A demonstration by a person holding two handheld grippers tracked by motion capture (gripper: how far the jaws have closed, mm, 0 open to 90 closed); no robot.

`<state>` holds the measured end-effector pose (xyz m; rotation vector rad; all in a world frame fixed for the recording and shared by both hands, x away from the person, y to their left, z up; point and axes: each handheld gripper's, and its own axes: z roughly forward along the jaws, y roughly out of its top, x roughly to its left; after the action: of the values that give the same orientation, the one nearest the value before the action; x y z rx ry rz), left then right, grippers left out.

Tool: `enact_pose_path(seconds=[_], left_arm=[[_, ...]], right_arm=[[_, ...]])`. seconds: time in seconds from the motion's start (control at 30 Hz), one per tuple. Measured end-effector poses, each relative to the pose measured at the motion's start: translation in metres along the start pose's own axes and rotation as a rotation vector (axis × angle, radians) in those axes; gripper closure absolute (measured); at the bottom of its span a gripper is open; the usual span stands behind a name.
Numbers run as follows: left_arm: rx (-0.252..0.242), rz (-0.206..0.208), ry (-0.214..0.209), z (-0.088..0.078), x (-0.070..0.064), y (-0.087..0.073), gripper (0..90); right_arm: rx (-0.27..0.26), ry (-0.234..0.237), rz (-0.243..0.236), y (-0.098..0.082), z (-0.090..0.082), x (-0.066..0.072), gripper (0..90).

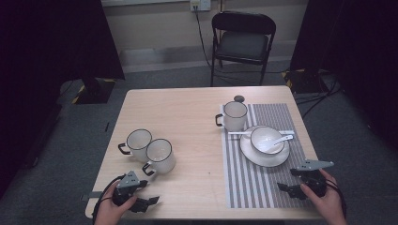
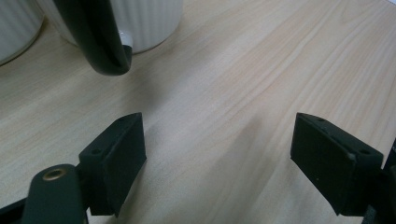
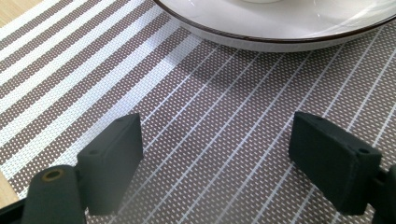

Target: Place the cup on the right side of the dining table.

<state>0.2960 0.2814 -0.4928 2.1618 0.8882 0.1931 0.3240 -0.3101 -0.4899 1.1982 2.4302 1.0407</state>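
Two white mugs with black rims, one (image 1: 139, 142) behind the other (image 1: 161, 154), stand at the table's front left. My left gripper (image 1: 146, 193) rests open just in front of them. In the left gripper view its jaws (image 2: 217, 158) hold nothing, and the nearer mug's black handle (image 2: 105, 42) hangs just ahead of the left jaw. My right gripper (image 1: 288, 179) lies open on the striped placemat (image 1: 253, 183), short of a white plate (image 1: 248, 154). The plate carries a bowl (image 1: 266, 139) and a spoon (image 1: 283, 138). The right gripper view has its jaws (image 3: 215, 161) empty over the mat (image 3: 210, 93), with the plate rim (image 3: 280, 42) ahead.
A third mug (image 1: 234, 115) stands at the placemat's far left corner, with a small dark round object (image 1: 239, 98) behind it. A white utensil (image 1: 260, 132) lies across the mat behind the plate. A black folding chair (image 1: 243, 40) stands beyond the table's far edge.
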Motion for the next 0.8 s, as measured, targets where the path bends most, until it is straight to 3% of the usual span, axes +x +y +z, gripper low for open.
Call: enact_pose_path(seconds=[0.57,0.8], left_arm=[[-0.007,0.040,0.023,-0.004,0.007,-0.005,17.1],[-0.025,0.035,0.028,-0.005,0.011,-0.008,16.8]], right_arm=[[-0.060,-0.004,-0.013,-0.008,0.000,0.000,16.8],[-0.082,-0.004,-0.022,-0.011,0.000,0.000,16.8]])
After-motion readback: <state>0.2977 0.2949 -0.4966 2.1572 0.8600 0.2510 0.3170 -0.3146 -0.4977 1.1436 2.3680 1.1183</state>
